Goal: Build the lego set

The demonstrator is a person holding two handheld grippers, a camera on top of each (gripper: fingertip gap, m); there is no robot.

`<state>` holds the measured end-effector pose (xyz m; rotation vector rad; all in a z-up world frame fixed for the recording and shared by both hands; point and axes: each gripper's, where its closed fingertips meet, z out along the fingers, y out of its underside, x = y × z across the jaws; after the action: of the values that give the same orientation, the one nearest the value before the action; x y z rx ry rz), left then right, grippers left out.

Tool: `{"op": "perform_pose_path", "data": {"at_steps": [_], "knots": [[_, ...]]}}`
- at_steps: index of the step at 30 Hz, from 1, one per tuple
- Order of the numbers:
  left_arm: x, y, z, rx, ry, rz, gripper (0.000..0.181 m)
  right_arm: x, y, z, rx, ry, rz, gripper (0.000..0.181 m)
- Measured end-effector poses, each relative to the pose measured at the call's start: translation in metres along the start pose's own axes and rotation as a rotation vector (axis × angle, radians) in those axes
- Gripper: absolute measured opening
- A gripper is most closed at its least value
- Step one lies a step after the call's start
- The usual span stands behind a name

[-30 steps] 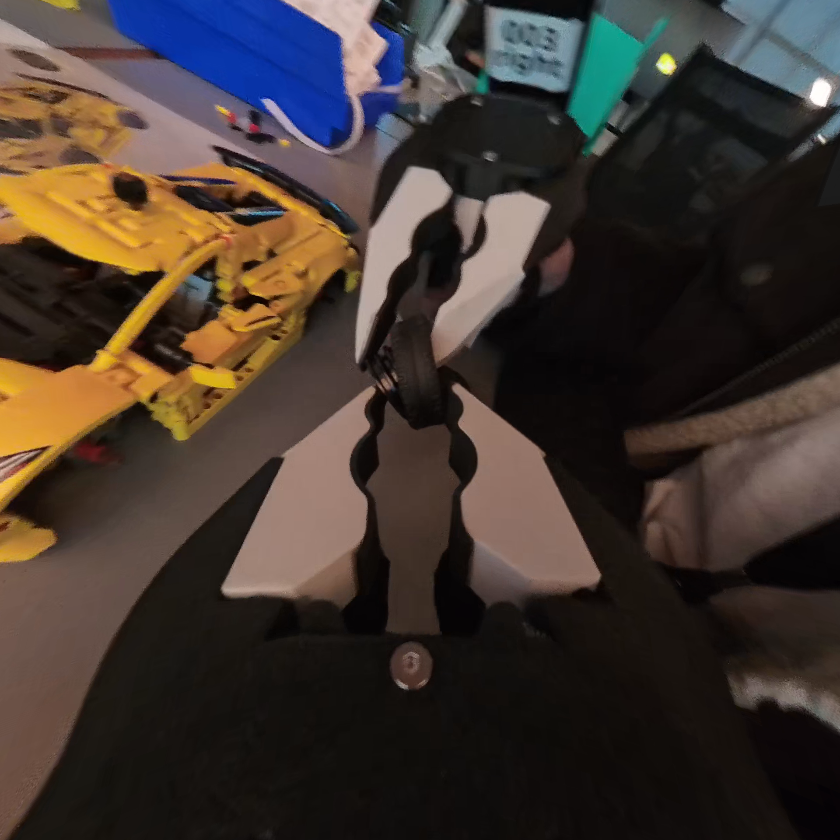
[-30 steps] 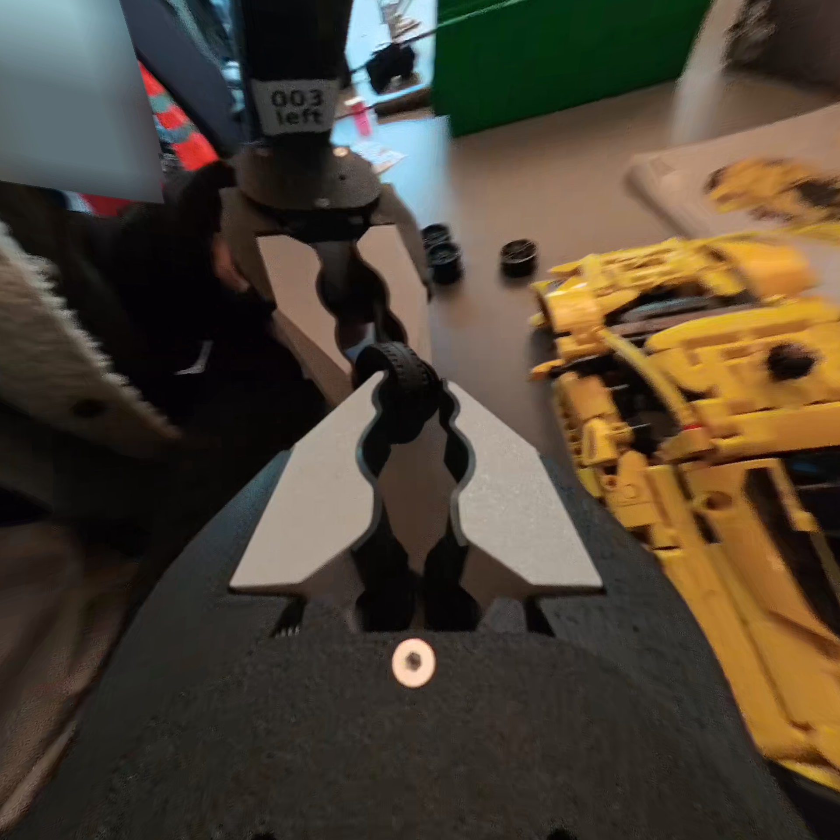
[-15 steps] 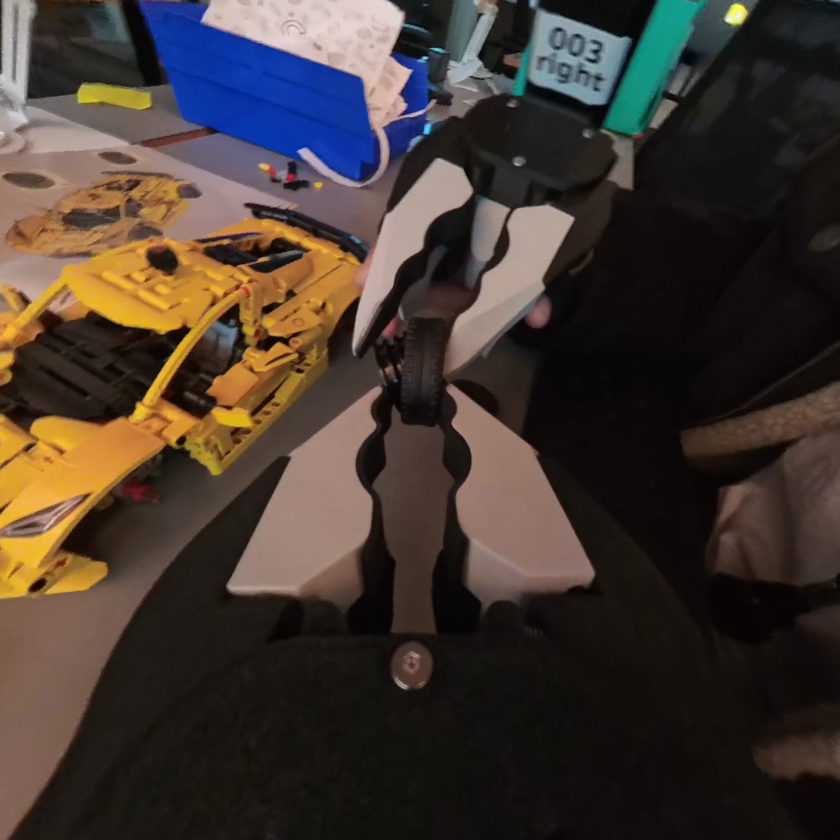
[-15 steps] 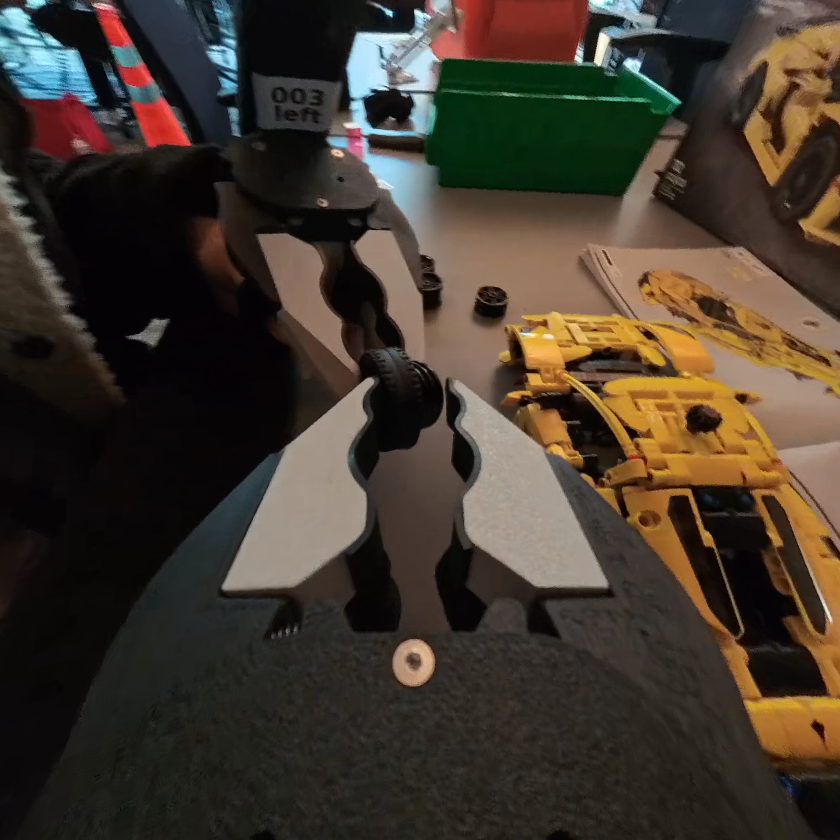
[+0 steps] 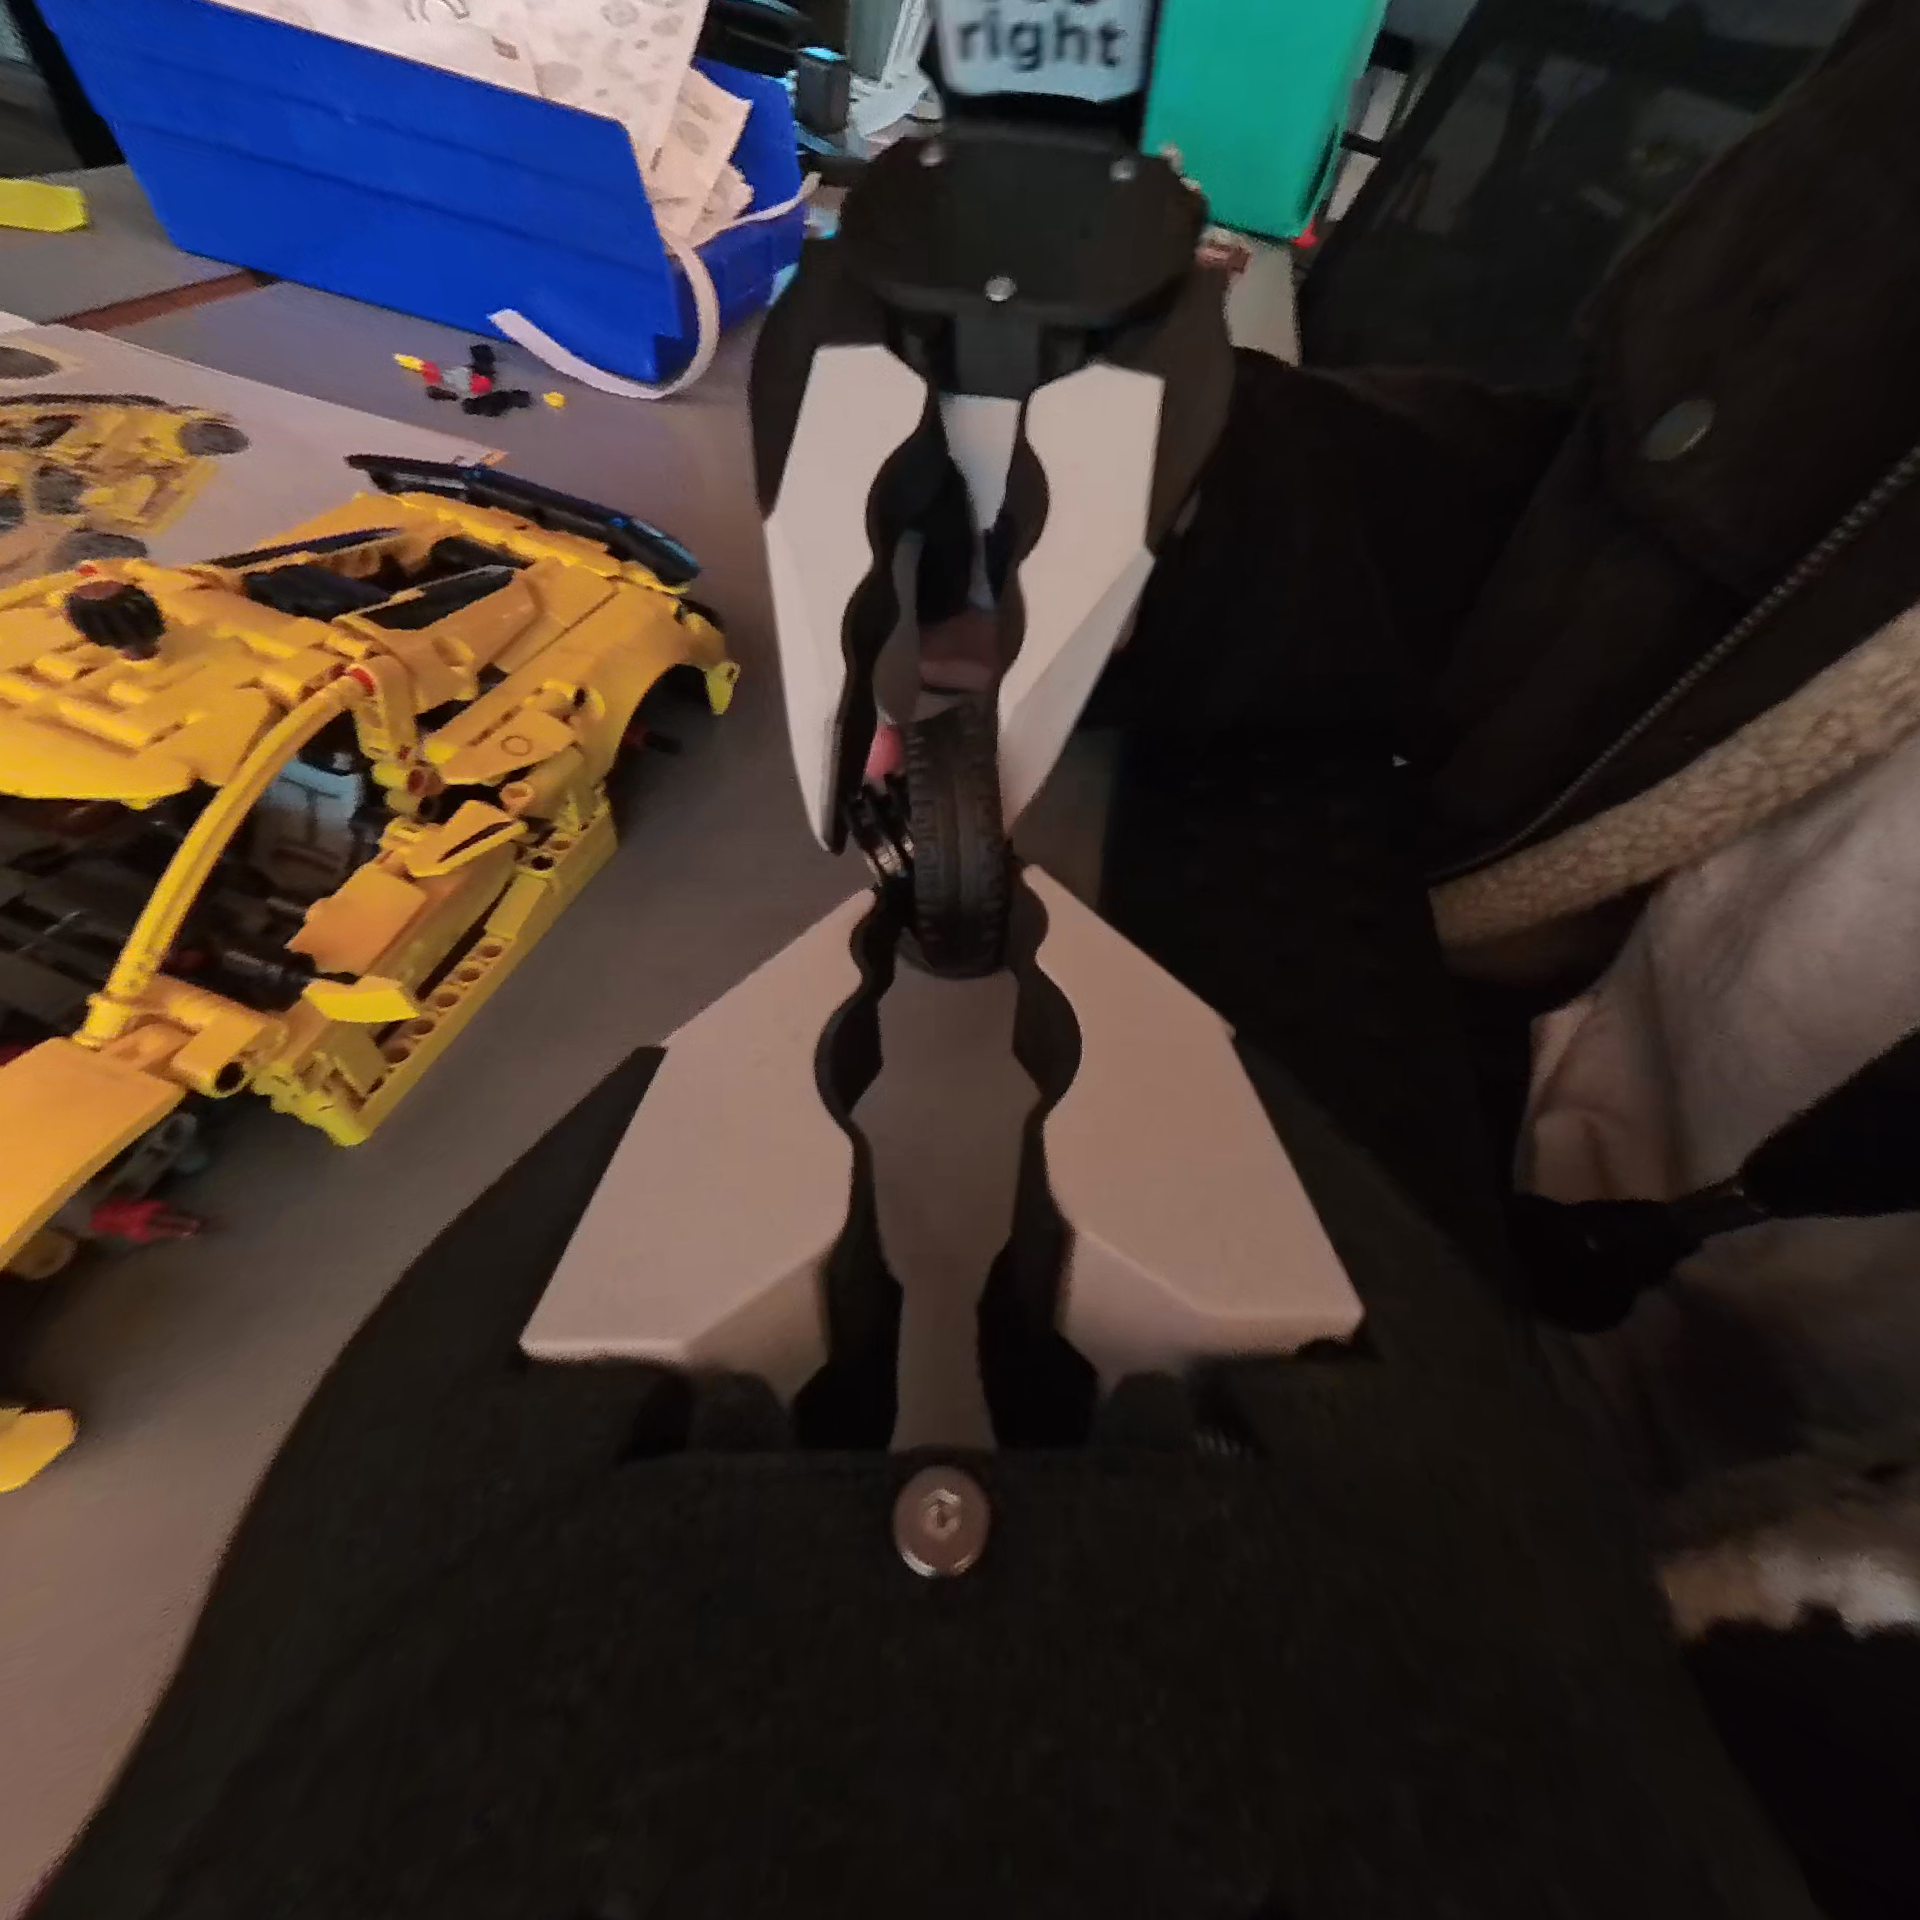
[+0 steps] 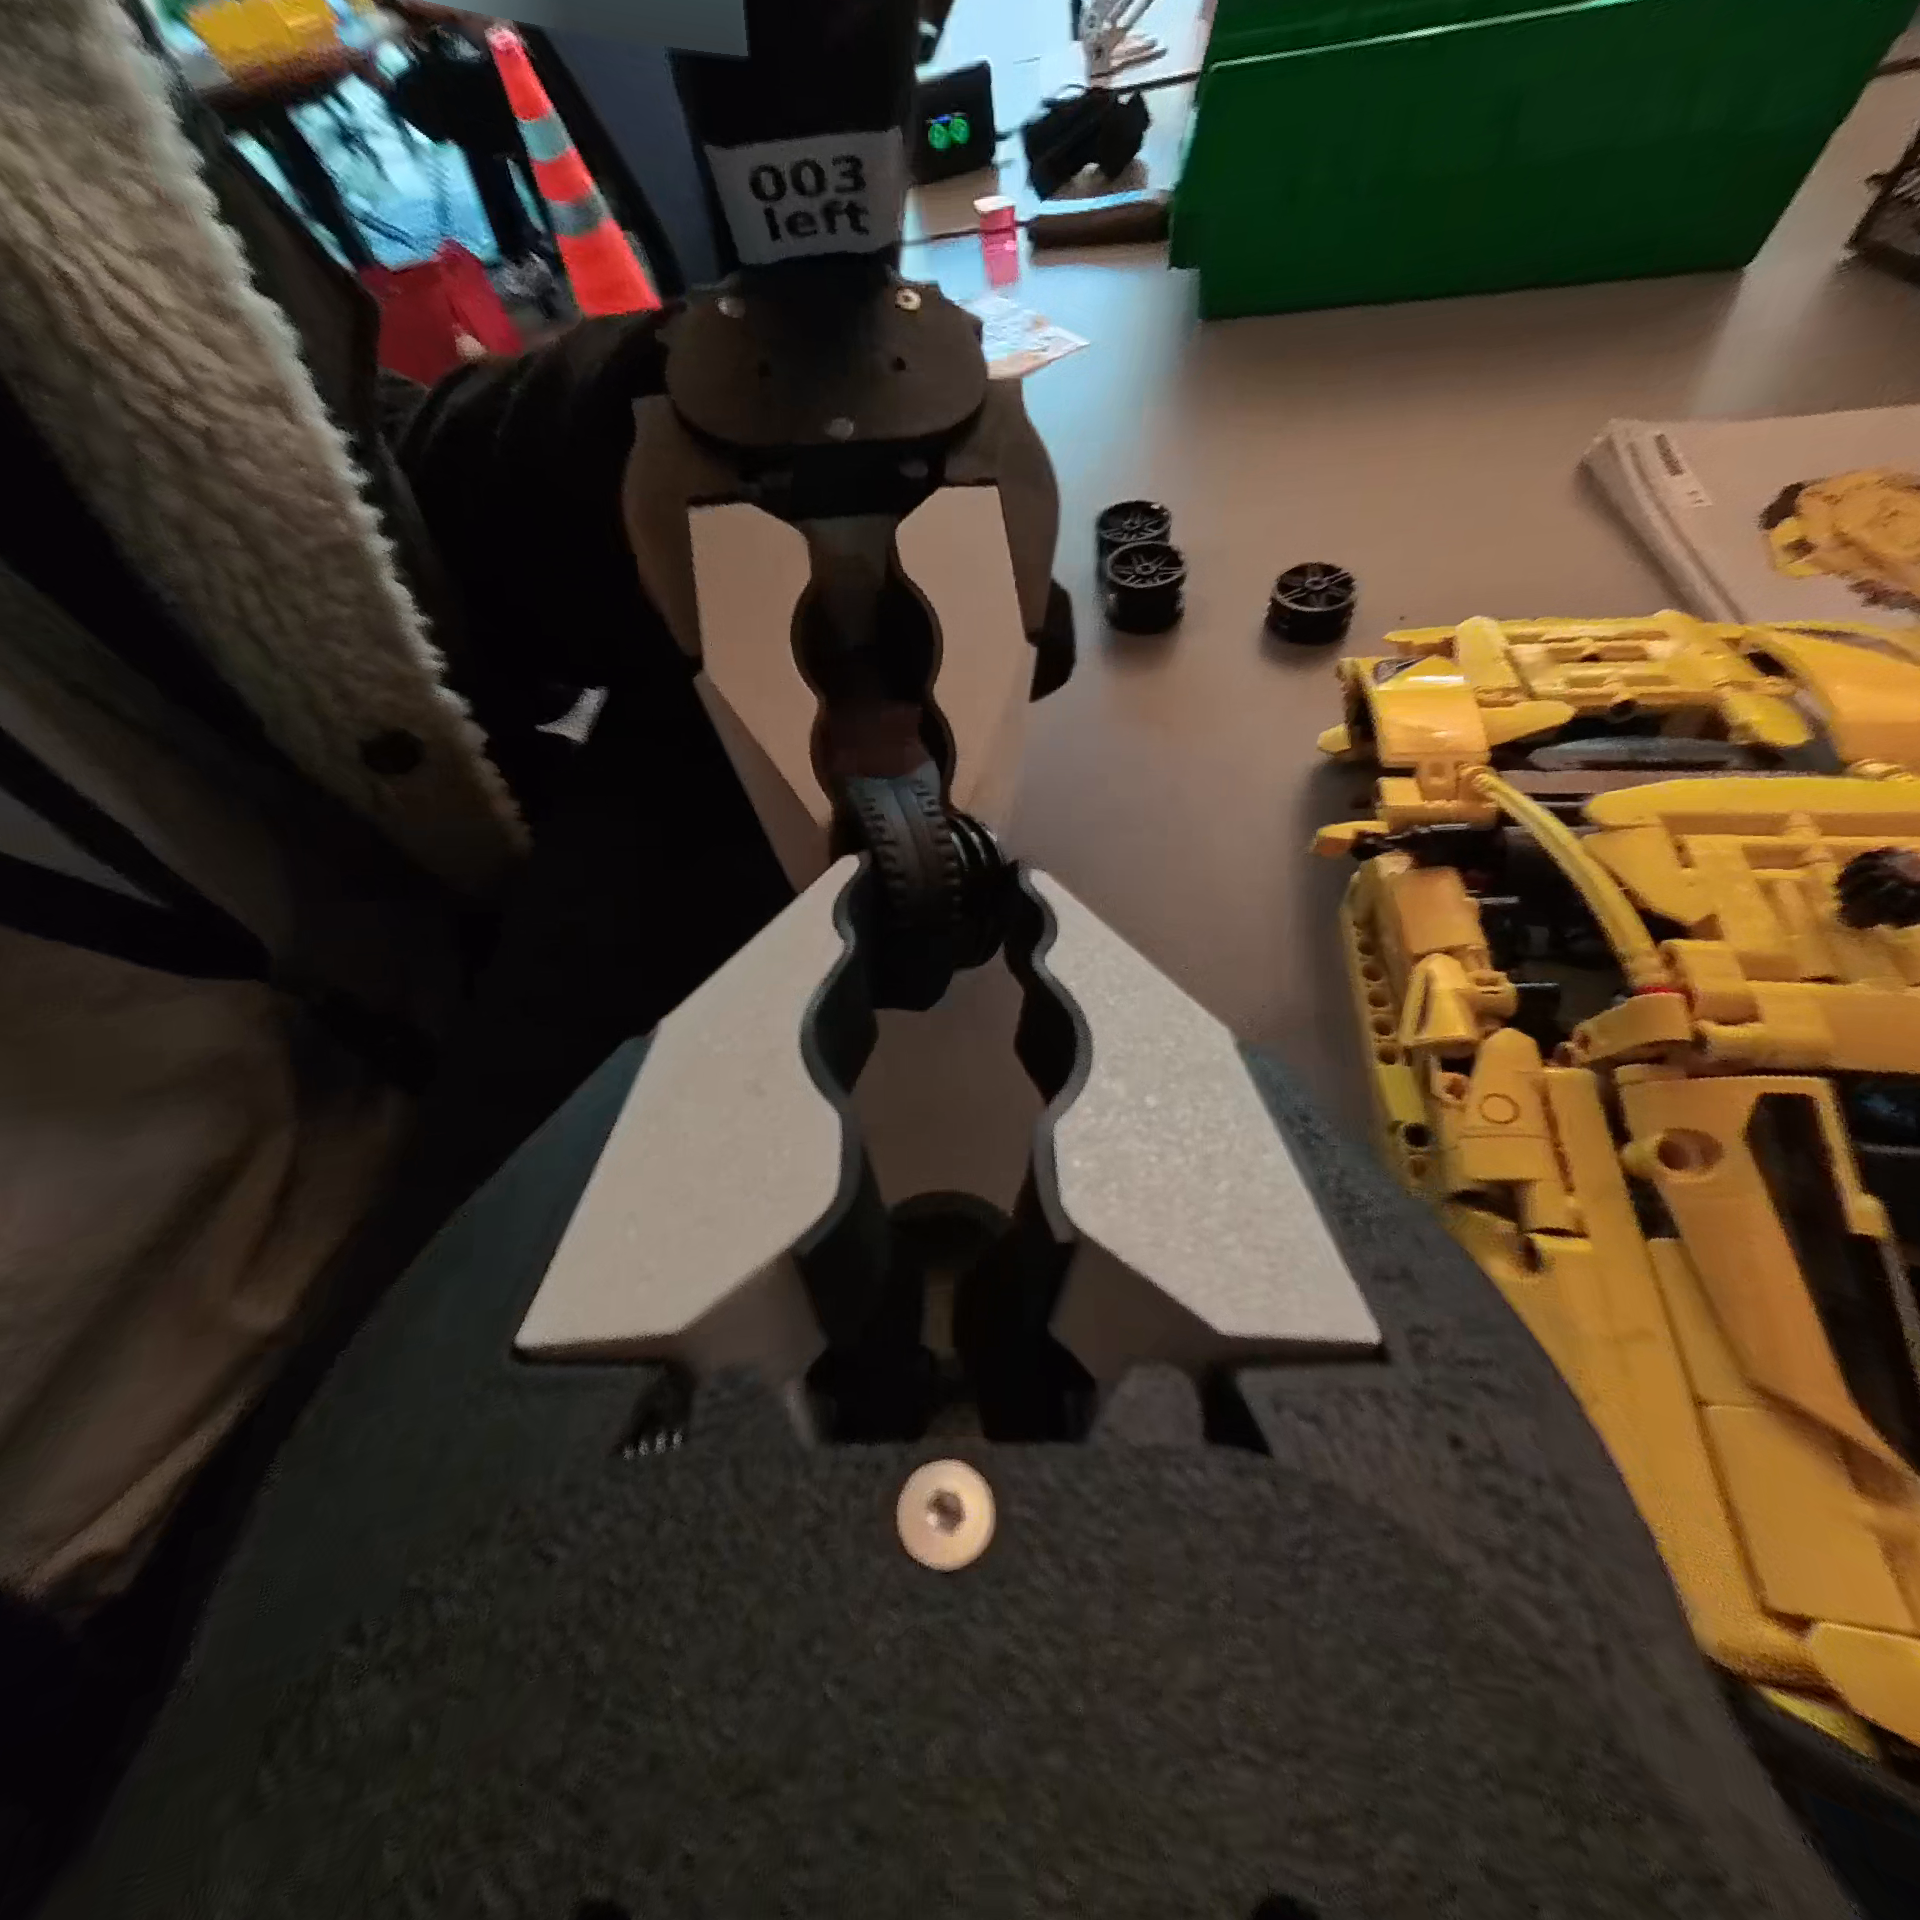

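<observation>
Above the grey table (image 6: pixel 1299 436), both grippers' fingers (image 5: pixel 1143 1122) seemingly pinch one black wheel (image 5: pixel 956 842).

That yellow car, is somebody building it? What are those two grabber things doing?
Yes. A person holds a gripper in each hand. The left gripper and the right gripper meet tip to tip above the table's edge, both closed around a small black tyre with a black rim at its side, probably pushing them together. The yellow lego car sits unfinished on the grey table, with three more black rims waiting nearby.
</observation>
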<state>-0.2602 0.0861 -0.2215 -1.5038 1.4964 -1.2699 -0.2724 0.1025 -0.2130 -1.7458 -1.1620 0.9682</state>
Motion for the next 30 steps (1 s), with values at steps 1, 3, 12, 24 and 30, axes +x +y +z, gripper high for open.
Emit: {"op": "perform_pose_path", "data": {"at_steps": [1, 3, 12, 24, 30], "knots": [[0.004, -0.001, 0.0, 0.008, 0.023, 0.003, 0.021, -0.003, -0.001, -0.001, 0.01, -0.038, 0.034, 0.022], [0.009, 0.001, 0.001, -0.004, 0.054, 0.001, 0.021, -0.008, 0.003, -0.002, 0.003, -0.094, 0.071, 0.023], [0.006, -0.006, -0.005, 0.037, 0.05, -0.029, 0.018, -0.013, -0.01, -0.007, 0.102, -0.168, 0.131, 0.031], [0.001, 0.003, 0.001, -0.019, -0.001, -0.003, 0.016, -0.014, 0.004, -0.002, -0.013, -0.106, 0.004, 0.029], [0.002, 0.012, 0.005, -0.07, 0.034, -0.037, 0.016, -0.016, 0.015, 0.0, -0.083, -0.111, 0.029, 0.029]]}}
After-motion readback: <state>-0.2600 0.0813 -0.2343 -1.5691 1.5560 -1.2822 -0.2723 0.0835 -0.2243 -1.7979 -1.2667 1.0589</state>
